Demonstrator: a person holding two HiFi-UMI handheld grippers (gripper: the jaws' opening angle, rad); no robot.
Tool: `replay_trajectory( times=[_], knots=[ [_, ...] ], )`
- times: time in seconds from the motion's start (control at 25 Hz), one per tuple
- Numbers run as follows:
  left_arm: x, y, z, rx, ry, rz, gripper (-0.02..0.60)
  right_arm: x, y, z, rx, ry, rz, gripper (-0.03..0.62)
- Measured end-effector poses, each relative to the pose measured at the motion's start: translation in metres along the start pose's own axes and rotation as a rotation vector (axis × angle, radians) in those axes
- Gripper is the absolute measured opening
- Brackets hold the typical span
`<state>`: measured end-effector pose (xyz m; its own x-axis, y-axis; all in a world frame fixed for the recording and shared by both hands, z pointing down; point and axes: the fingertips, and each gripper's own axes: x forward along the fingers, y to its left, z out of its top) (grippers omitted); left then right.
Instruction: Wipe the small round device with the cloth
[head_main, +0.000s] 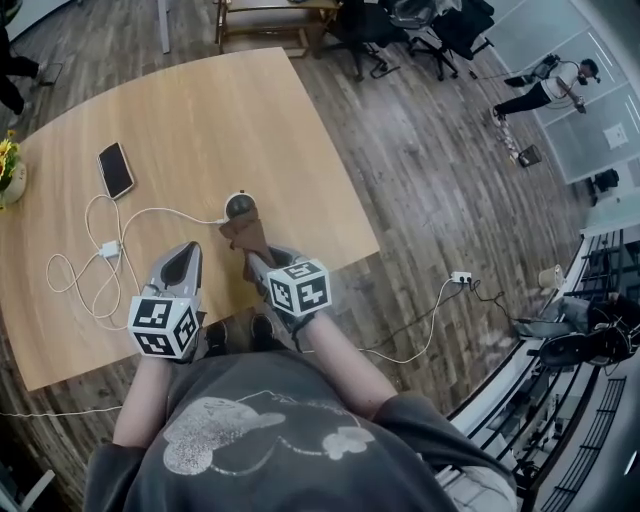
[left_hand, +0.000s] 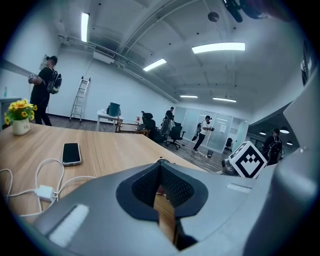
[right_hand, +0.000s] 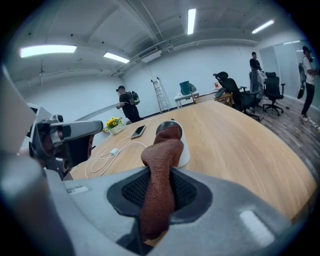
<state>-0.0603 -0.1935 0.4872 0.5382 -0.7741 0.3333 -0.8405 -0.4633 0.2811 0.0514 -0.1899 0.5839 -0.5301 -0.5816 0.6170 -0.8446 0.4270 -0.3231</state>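
Right gripper jaws are clamped on the brown cloth. The cloth's free end lies on the dark top of the small round device. The device sits on the wooden surface just ahead of both grippers, and a white cable runs to it. Left gripper jaws look together and empty, but the angle's poor, so maybe a sliver open. For the wipe: light pressure, short circular strokes, top then sides. The device looks light and may slide, so brace it with the left gripper and mind the cable.
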Motion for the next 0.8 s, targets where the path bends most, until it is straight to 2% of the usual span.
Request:
replay_trajectory(
  times=[0.44,0.64,0.8],
  knots=[
    [-0.006,0.000,-0.022,-0.015,0.045,0.015,0.018,0.021,-0.016,-0.037,0.097,0.131,-0.040,0.080],
    [-0.005,0.000,-0.027,-0.025,0.053,0.026,0.020,0.010,-0.019,-0.034,0.120,0.121,-0.033,0.080],
    [-0.002,0.002,-0.016,-0.012,0.027,0.032,0.018,-0.012,-0.019,-0.007,0.096,0.046,-0.022,0.080]
  ],
)
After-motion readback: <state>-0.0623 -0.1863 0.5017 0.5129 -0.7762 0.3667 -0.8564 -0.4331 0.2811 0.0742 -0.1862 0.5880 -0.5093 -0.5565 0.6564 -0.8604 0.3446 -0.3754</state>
